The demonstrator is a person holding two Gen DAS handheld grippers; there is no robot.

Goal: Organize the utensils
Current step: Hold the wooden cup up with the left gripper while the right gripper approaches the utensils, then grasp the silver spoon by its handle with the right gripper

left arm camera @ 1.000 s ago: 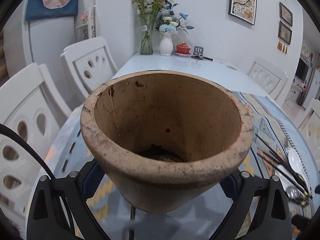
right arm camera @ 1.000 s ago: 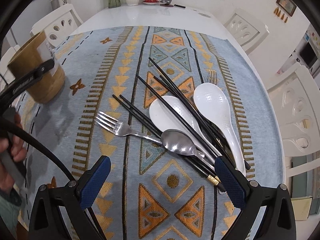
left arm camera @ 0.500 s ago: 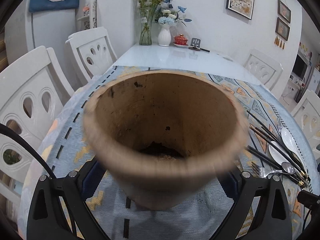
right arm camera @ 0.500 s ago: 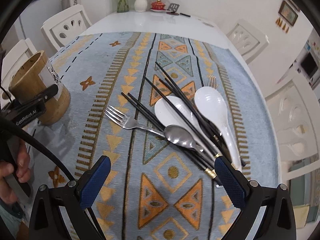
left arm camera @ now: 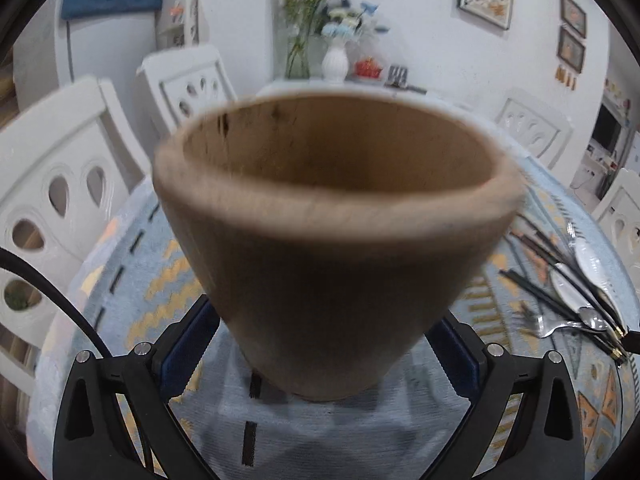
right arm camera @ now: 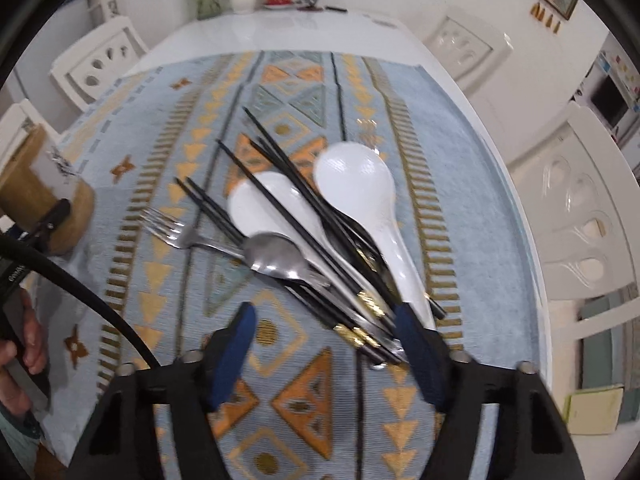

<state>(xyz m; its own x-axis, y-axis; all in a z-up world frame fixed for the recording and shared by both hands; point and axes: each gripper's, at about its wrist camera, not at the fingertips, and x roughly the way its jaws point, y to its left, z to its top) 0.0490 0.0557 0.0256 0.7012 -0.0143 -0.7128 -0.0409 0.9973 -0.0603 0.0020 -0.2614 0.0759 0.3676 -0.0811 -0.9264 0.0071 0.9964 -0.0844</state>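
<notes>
Closing right hand-held gripper (right arm camera: 324, 344), jaws apart, on thin slippery black chopsticks (right arm camera: 280, 184); grab near gold-banded ends, w/ firm pinch.

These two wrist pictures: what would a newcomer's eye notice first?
In the left wrist view, a big brown wooden cup fills the frame, standing on the patterned blue cloth. In the right wrist view, a pile of black chopsticks, two white ceramic spoons, a steel spoon and a steel fork lies mid-cloth.

White table (right arm camera: 280, 30), patterned blue cloth (right arm camera: 460, 208), wooden holder (left arm camera: 336, 240), heaped utensils (right arm camera: 320, 240)
</notes>
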